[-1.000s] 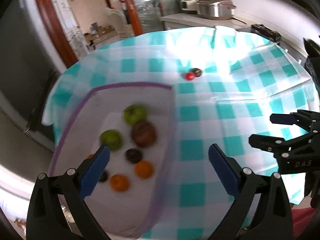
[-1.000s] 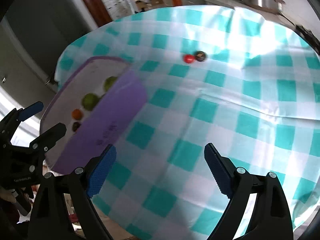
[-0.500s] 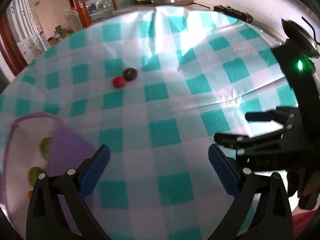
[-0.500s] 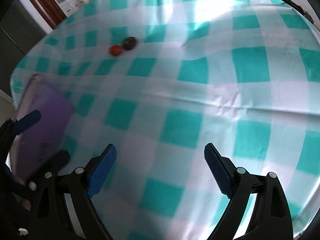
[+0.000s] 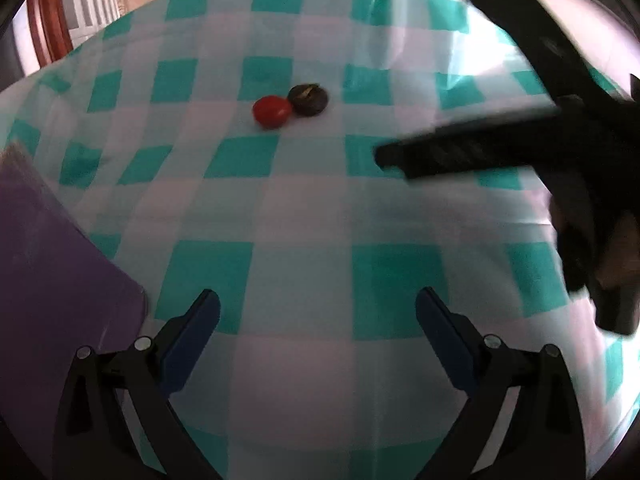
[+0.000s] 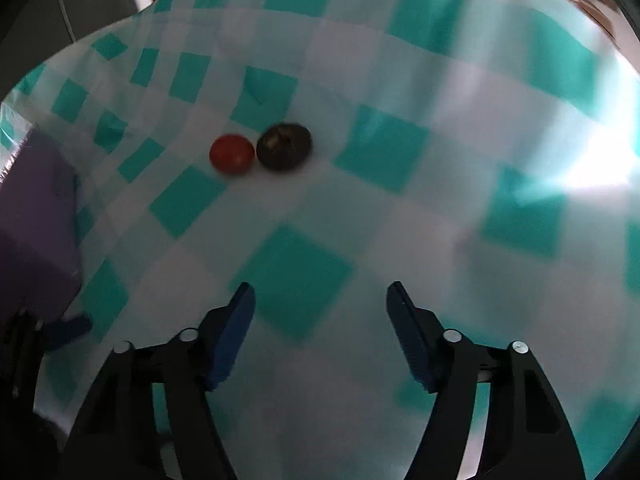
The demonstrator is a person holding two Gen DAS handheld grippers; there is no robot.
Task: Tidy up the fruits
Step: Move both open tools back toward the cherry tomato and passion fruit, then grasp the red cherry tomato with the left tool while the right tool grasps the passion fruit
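A small red fruit (image 5: pixel 271 111) and a dark purple-brown fruit (image 5: pixel 308 99) lie touching on the teal-and-white checked cloth (image 5: pixel 304 216). They also show in the right wrist view, red fruit (image 6: pixel 231 153) and dark fruit (image 6: pixel 284 146). My left gripper (image 5: pixel 318 308) is open and empty, well short of them. My right gripper (image 6: pixel 320 300) is open and empty, closer to the fruits; it shows blurred in the left wrist view (image 5: pixel 460 156). The purple bin (image 5: pixel 48 280) is at the left edge; its contents are hidden.
The bin's purple wall also shows at the left of the right wrist view (image 6: pixel 36 232). The cloth-covered table drops off at the far left edge. A doorway with wood trim (image 5: pixel 52 20) lies beyond the table.
Both grippers have swung from the bin toward the two loose fruits, which now look larger and nearer. The right gripper's jaws have narrowed somewhat. The bin has slid to the left edge.
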